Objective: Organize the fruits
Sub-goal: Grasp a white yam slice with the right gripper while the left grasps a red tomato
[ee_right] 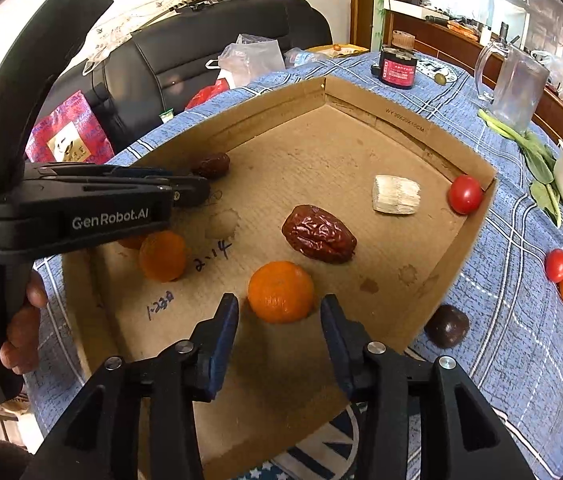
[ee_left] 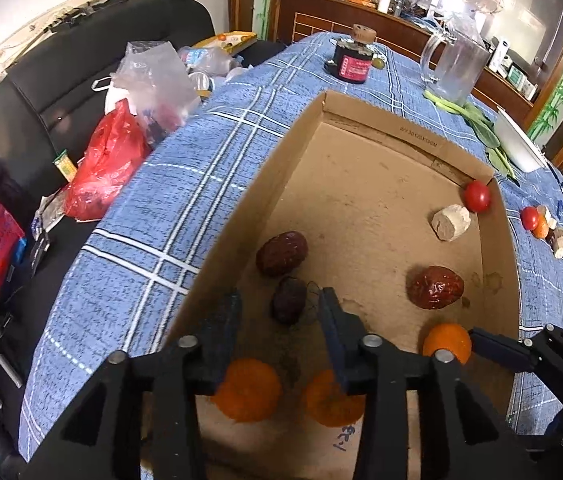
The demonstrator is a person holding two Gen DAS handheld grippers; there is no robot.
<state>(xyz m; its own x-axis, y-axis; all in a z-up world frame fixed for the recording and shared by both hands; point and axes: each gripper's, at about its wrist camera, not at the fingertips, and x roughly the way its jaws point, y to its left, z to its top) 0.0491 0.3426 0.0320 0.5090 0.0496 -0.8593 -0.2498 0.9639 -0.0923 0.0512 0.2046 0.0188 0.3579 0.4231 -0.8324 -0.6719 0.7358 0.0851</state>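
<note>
An open cardboard box [ee_left: 249,200] lies on the blue plaid tablecloth [ee_left: 153,216]. Inside it are red dates [ee_left: 281,254], oranges [ee_left: 247,390], a cherry tomato [ee_left: 477,196] and a pale chunk [ee_left: 450,222]. My left gripper [ee_left: 281,306] is open low in the box, and a dark date [ee_left: 289,300] lies loose between its tips. My right gripper [ee_right: 279,310] is open too. An orange [ee_right: 280,292] rests on the box floor between its fingertips, with slim gaps at both sides. From the side, the right wrist view shows the left gripper [ee_right: 197,190], held by a hand.
A dark round fruit [ee_right: 446,326] sits on the cloth just outside the box's right wall. More fruit pieces [ee_right: 561,276] lie further right. A glass pitcher [ee_left: 457,68], a black jar [ee_left: 353,62], greens and a white tray stand behind. Plastic bags [ee_left: 101,172] fill the sofa at left.
</note>
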